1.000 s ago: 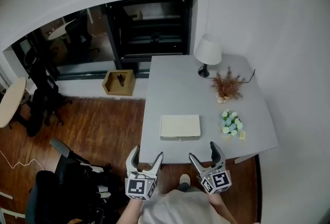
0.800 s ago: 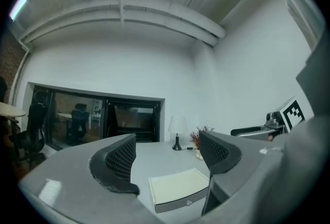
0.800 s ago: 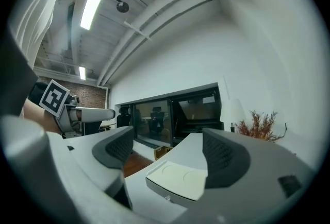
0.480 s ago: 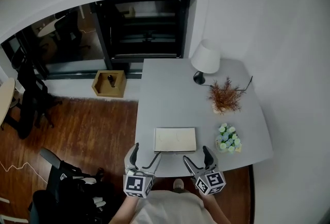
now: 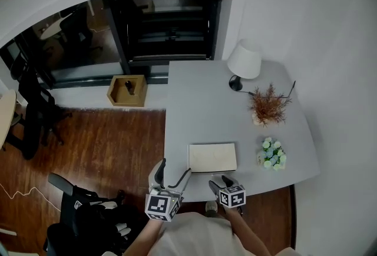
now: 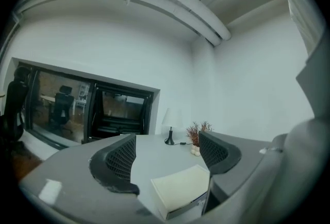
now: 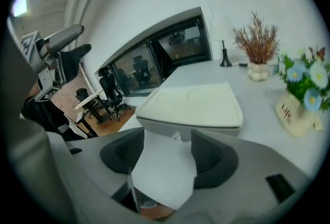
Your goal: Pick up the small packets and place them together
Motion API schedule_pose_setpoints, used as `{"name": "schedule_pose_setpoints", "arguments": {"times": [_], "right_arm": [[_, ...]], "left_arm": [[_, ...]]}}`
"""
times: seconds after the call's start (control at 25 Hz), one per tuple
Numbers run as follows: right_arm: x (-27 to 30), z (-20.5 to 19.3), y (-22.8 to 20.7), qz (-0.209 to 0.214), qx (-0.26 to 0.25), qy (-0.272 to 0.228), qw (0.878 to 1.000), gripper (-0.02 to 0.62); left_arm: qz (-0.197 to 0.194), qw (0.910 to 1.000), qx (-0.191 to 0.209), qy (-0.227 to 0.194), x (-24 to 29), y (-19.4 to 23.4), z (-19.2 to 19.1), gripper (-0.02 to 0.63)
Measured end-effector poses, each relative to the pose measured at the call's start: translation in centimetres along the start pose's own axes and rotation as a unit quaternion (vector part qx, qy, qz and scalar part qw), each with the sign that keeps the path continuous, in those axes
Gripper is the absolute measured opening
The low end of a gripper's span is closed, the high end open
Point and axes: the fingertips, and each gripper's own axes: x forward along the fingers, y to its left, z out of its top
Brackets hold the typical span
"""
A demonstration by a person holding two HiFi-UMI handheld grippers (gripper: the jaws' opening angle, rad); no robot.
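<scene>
Packets show in no view, only a closed cream box (image 5: 212,157) at the bench's (image 5: 200,102) near edge, long axis left–right. The right claw (image 7: 168,148) is nearer; its jaws have just been closing, still apart and empty, with the box knob (image 7: 177,136) just beyond. The left claw (image 6: 167,153) is released.

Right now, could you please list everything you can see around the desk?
table: one, grey, against white wall.
lidded box: one, cream, near table edge.
table lamp: one, white shade, far corner.
dried plant: one, reddish-brown, white vase, right side.
flower bunch: one, blue-white, right of box.
wooden box: one, tan, floor by window.
office chair: one, black, floor at left.
left gripper: one, grey, jaws open, empty.
right gripper: one, grey, jaws apart, just been closing, only table edge between.
</scene>
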Motion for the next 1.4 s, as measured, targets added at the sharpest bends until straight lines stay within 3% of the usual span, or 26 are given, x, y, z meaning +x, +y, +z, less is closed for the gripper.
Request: {"name": "schedule_pose_setpoints", "arguments": {"times": [0.08, 0.16, 0.44, 0.56, 0.64, 0.68, 0.96, 1.2, 1.4], "right_arm": [[2.5, -2.5, -0.4, 0.006, 0.019, 0.054, 0.998, 0.279], [4.1, -3.4, -0.9, 0.002, 0.028, 0.082, 0.996, 0.179], [6.4, -2.9, -2.5, -0.032, 0.066, 0.102, 0.992, 0.176], [6.4, -2.7, -3.1, -0.042, 0.076, 0.102, 0.991, 0.11], [6.6, -2.7, -2.9, -0.036, 0.074, 0.104, 0.991, 0.104], [6.7, -2.8, -2.7, -0.032, 0.071, 0.104, 0.991, 0.06], [4.9, -4.9, -1.3, -0.014, 0.069, 0.142, 0.987, 0.06], [1.7, -9.6, 1.5, 0.03, 0.108, 0.204, 0.972, 0.06], [-0.2, -12.0, 2.2, 0.017, 0.068, 0.238, 0.969, 0.061]], "left_arm": [[-0.007, 1.0, 0.0, 0.001, -0.1, 0.2, 0.3, 0.365], [-0.008, 1.0, 0.002, -0.005, -0.2, 0.6, 0.9, 0.358], [0.01, 0.9999, 0.005, 0.003, -0.5, 2.0, 0.3, 0.357], [0.017, 0.9999, 0.001, 0.004, -0.7, 2.5, 0.2, 0.357], [0.022, 0.9998, -0.001, 0.003, -0.9, 3.0, 0.1, 0.357], [0.025, 0.9997, -0.001, 0.003, -1.0, 3.2, 0.1, 0.357], [0.021, 0.9997, -0.001, 0.01, -0.9, 3.3, -0.2, 0.348], [0.005, 0.9998, -0.004, 0.017, -0.7, 2.5, -0.8, 0.348], [-0.007, 0.9998, -0.006, 0.016, -0.6, 1.7, -0.9, 0.348]]}}
